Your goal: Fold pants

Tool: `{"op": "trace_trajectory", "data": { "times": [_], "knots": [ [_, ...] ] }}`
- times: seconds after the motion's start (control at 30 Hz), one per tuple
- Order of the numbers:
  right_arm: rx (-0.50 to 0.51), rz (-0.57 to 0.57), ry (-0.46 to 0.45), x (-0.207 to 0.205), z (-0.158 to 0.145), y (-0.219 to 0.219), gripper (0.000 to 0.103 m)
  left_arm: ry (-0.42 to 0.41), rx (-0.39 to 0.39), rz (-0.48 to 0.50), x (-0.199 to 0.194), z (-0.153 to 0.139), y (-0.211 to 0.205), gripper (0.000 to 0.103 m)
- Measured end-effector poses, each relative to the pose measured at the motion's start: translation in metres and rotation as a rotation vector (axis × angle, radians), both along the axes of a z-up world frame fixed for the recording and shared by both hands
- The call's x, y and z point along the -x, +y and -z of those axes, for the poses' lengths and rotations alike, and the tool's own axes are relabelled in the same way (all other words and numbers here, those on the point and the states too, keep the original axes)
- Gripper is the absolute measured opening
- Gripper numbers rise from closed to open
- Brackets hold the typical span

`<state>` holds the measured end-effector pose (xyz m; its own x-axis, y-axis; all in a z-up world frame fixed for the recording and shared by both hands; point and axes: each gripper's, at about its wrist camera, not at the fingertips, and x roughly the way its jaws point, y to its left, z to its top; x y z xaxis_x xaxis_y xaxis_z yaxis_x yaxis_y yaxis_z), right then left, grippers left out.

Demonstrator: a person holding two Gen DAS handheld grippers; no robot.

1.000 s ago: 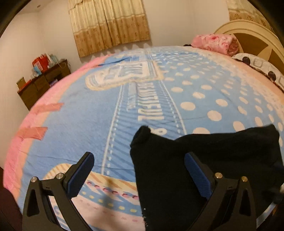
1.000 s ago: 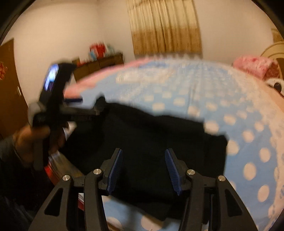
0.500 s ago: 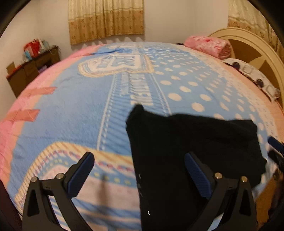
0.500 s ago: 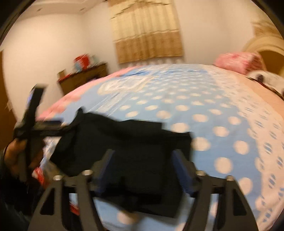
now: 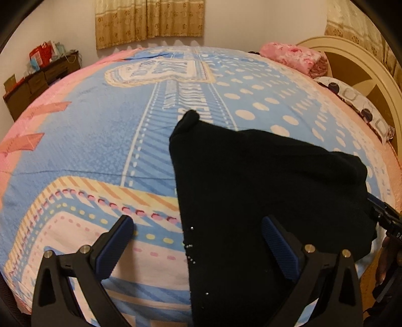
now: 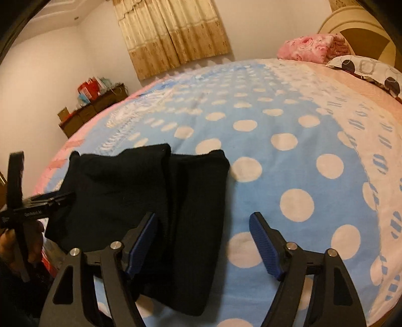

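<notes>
The black pants point(image 5: 253, 191) lie folded in a flat bundle on the bed near its front edge; in the right wrist view point(image 6: 140, 198) they show as two side-by-side folded panels. My left gripper point(image 5: 198, 246) is open and empty, held above the pants' left edge. My right gripper point(image 6: 203, 246) is open and empty, just above the pants' right edge. The left gripper also shows at the left of the right wrist view point(image 6: 37, 201), and the right gripper at the right edge of the left wrist view point(image 5: 384, 213).
The bed is covered by a blue, pink and polka-dot blanket point(image 5: 105, 130). A pink rolled blanket point(image 5: 294, 56) and a patterned pillow point(image 5: 359, 105) lie by the headboard point(image 5: 361, 65). A dark dresser point(image 5: 35, 83) stands at the far wall under curtains point(image 5: 150, 20).
Both grippers have drawn back and up from the pants. The right gripper's jaws have opened wider. The pants now lie still and flat on the bed.
</notes>
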<state>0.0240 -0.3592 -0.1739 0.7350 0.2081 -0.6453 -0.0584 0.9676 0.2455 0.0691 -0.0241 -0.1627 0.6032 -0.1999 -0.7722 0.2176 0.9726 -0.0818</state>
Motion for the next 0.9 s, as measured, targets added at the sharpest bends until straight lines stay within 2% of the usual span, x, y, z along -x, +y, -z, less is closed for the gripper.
{"op": "trace_trajectory", "data": {
  "times": [0.07, 0.2, 0.3, 0.37, 0.47, 0.57, 0.77, 0.8, 0.9],
  "knots": [
    [0.001, -0.001, 0.004, -0.001, -0.002, -0.001, 0.077, 0.010, 0.027, -0.006, -0.001, 0.002, 0.002, 0.103],
    [-0.129, -0.010, -0.038, 0.001, -0.012, -0.009, 0.077, -0.004, 0.026, -0.011, 0.001, 0.003, 0.000, 0.103],
    [-0.090, -0.040, 0.024, -0.013, -0.003, 0.004, 0.078, -0.010, 0.030, -0.021, 0.003, 0.003, -0.004, 0.103],
    [-0.026, -0.038, 0.000, -0.014, -0.001, 0.014, 0.078, -0.015, 0.027, -0.024, 0.004, 0.002, -0.007, 0.103],
    [-0.039, -0.056, 0.002, -0.012, -0.001, 0.019, 0.078, -0.025, 0.015, -0.009, 0.006, 0.002, -0.013, 0.103],
    [-0.001, -0.062, -0.006, -0.011, 0.001, 0.024, 0.076, -0.029, 0.007, 0.015, 0.006, 0.002, -0.017, 0.103],
    [-0.052, -0.062, -0.005, -0.015, 0.002, 0.016, 0.065, -0.003, 0.044, 0.016, 0.004, 0.004, -0.014, 0.103],
    [-0.056, -0.067, -0.009, -0.014, 0.001, 0.017, 0.057, -0.006, 0.042, 0.014, 0.004, 0.005, -0.015, 0.103],
    [-0.113, -0.063, -0.005, -0.016, 0.003, 0.006, 0.056, -0.030, 0.040, 0.026, 0.008, 0.007, -0.014, 0.103]
  ]
}}
